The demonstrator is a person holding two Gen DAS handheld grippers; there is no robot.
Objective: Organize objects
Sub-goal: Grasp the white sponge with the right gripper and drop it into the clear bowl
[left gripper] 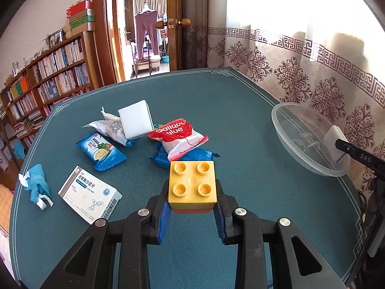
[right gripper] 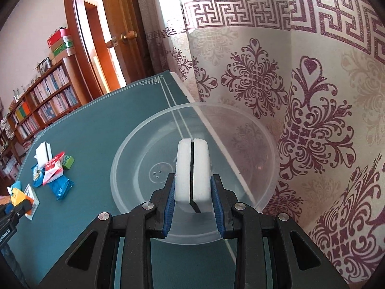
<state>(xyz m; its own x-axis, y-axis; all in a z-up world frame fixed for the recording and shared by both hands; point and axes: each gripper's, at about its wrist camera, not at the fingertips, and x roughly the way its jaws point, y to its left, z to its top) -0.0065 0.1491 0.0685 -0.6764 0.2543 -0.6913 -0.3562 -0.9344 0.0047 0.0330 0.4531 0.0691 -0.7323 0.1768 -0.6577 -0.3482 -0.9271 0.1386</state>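
Observation:
My left gripper (left gripper: 192,200) is shut on a yellow toy brick (left gripper: 191,184) with an orange layer under it, held above the teal table mat. My right gripper (right gripper: 192,192) is shut on a white sponge block (right gripper: 192,178) with a dark middle layer, held over the clear plastic bowl (right gripper: 252,125). In the left wrist view the bowl (left gripper: 284,130) sits at the right with the white block (left gripper: 335,142) and the right gripper's black tip over it. The left gripper with the brick (right gripper: 18,196) shows at the right view's left edge.
A pile lies mid-table: red "Balloon glue" packet (left gripper: 179,136), blue snack packs (left gripper: 101,150), white box (left gripper: 136,119), medicine box (left gripper: 90,196), blue cloth (left gripper: 37,184). A green block (right gripper: 67,161) lies by the pile. Patterned curtain (left gripper: 312,77) runs along the table's right edge.

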